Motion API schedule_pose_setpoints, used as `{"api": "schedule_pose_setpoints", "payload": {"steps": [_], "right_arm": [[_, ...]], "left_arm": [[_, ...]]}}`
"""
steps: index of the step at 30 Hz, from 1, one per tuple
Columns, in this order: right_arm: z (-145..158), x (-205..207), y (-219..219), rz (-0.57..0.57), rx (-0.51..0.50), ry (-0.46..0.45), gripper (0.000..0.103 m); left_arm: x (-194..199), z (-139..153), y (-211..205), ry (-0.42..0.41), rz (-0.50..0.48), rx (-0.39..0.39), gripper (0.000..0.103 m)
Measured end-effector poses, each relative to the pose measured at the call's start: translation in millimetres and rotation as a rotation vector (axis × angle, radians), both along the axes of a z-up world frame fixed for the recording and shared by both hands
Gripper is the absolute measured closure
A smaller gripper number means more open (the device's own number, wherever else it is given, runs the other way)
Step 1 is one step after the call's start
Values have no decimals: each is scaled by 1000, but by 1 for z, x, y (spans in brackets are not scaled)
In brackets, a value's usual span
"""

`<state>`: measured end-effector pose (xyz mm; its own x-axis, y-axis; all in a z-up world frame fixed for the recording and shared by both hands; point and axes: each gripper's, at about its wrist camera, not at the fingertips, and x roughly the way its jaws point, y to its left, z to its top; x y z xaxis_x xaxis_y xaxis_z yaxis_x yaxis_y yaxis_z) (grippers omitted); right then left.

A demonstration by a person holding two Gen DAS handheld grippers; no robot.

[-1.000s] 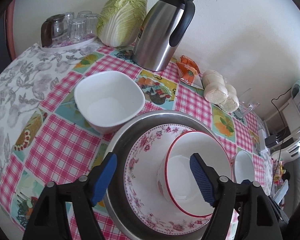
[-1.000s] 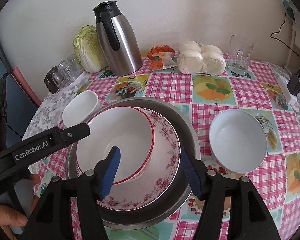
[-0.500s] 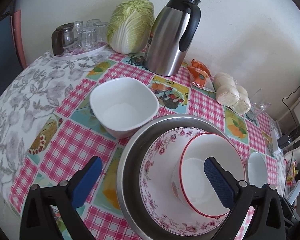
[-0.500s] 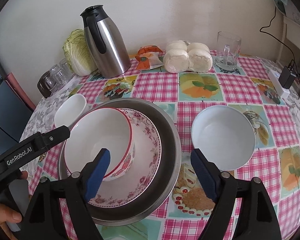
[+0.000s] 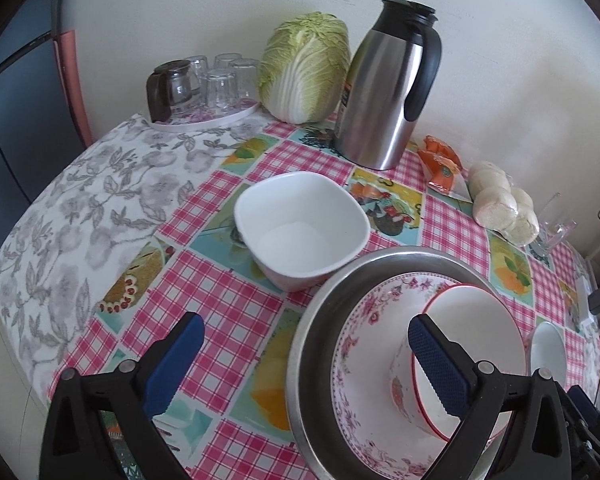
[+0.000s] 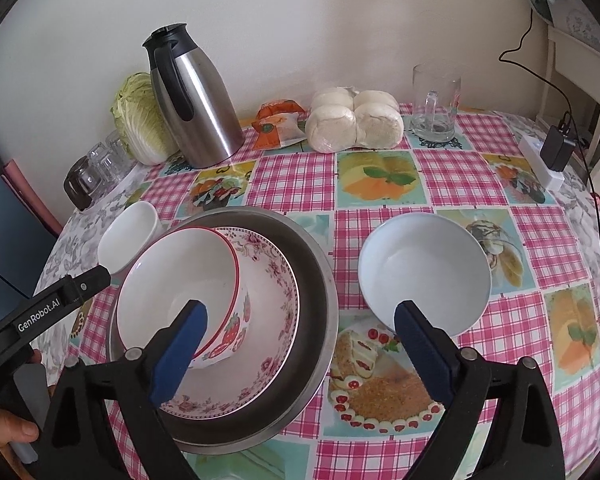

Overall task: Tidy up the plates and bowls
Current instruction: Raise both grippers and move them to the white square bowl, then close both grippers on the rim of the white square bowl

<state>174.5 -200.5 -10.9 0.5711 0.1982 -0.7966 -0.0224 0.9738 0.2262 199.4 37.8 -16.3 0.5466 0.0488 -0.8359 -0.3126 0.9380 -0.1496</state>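
Observation:
A red-rimmed white bowl (image 6: 180, 280) sits tilted in a pink-flowered plate (image 6: 272, 304), which lies in a large steel basin (image 6: 320, 280). The stack also shows in the left wrist view: bowl (image 5: 476, 320), plate (image 5: 364, 344), basin (image 5: 312, 344). A white square bowl (image 5: 304, 224) stands left of the basin; it also shows in the right wrist view (image 6: 128, 236). A pale blue round bowl (image 6: 424, 272) stands right of the basin. My left gripper (image 5: 304, 368) is open and empty, near the basin's left rim. My right gripper (image 6: 300, 348) is open and empty, above the basin's right rim.
At the back stand a steel thermos jug (image 6: 196, 100), a cabbage (image 5: 304, 68), a tray of upturned glasses (image 5: 204, 84), an orange packet (image 6: 280, 120), wrapped buns (image 6: 356, 120) and a glass mug (image 6: 436, 100). A power strip with charger (image 6: 548, 156) lies at the right edge.
Both grippers have drawn back and spread apart sideways: the left toward the square bowl, the right toward the blue bowl. The red-rimmed bowl stays in the plate.

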Motion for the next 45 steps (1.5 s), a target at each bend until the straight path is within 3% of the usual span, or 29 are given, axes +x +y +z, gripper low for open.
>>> {"api": "schedule_pose_setpoints", "payload": {"steps": [16,25,34,45], "right_arm": [[10,2,12,-28,2,-41,8],[13,16,21,-50,-12,20,8],[54,39,36,-61,-52,22,8],[90,87,77,-10,-127,26,8]], "left_arm": [[15,5,33,-9,90,72,0],[26,-5,55,-4,118,18,0],[41,2,70,-43,123,6,0],[65,-6,103,-100,140,-105,0]]}}
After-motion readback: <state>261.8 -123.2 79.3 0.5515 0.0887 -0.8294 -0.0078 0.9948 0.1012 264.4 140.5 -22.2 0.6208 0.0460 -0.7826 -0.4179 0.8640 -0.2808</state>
